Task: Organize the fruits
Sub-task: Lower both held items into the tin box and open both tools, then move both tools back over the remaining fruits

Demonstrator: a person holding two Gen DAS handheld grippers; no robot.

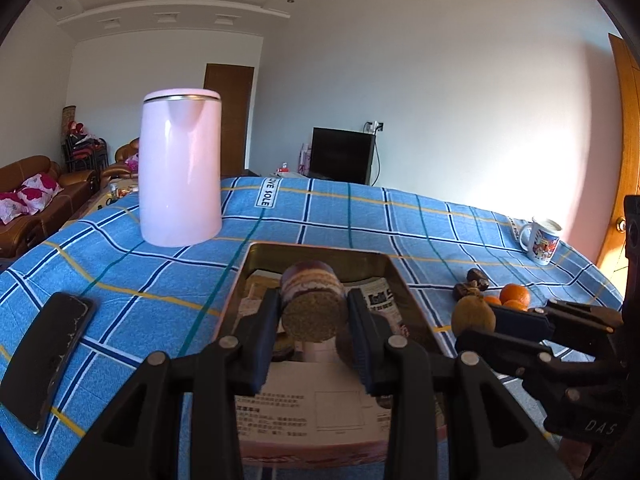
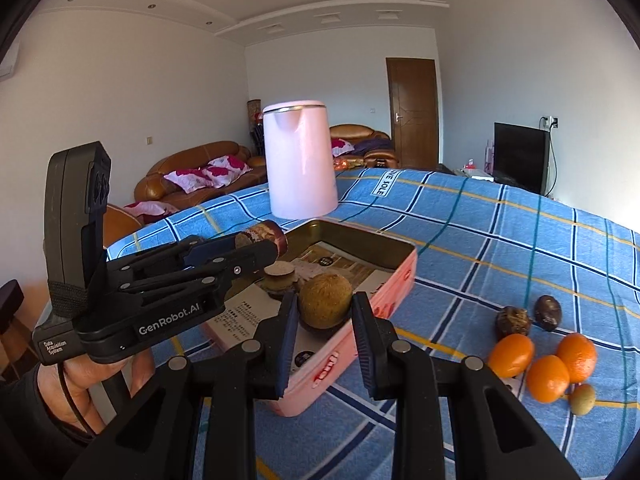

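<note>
Left gripper point(image 1: 313, 322) jaws pinch a purple-brown fruit point(image 1: 313, 300) over the pink tin point(image 1: 256, 258) on the tabletop. Right gripper point(image 2: 325, 334) jaws squeeze a fuzzy brown fruit point(image 2: 326, 306) above the tin too. Only the right view shows 3 oranges point(image 2: 547, 378) & a hand point(image 2: 86, 390).

Surface: table under a blue plaid cloth point(image 2: 500, 240). Resting directly on cloth:
- pink kettle point(image 1: 180, 168), upright, far side
- open pink tin point(image 2: 400, 280), centre, just in front of kettle
- black phone point(image 1: 48, 360), flat, near left edge
- printed mug point(image 1: 542, 240), upright, far right
- three oranges point(image 2: 548, 378), clustered right of tin, one small greenish fruit point(image 2: 582, 399) beside them
- two dark brown fruits point(image 2: 513, 321) just behind oranges
</note>
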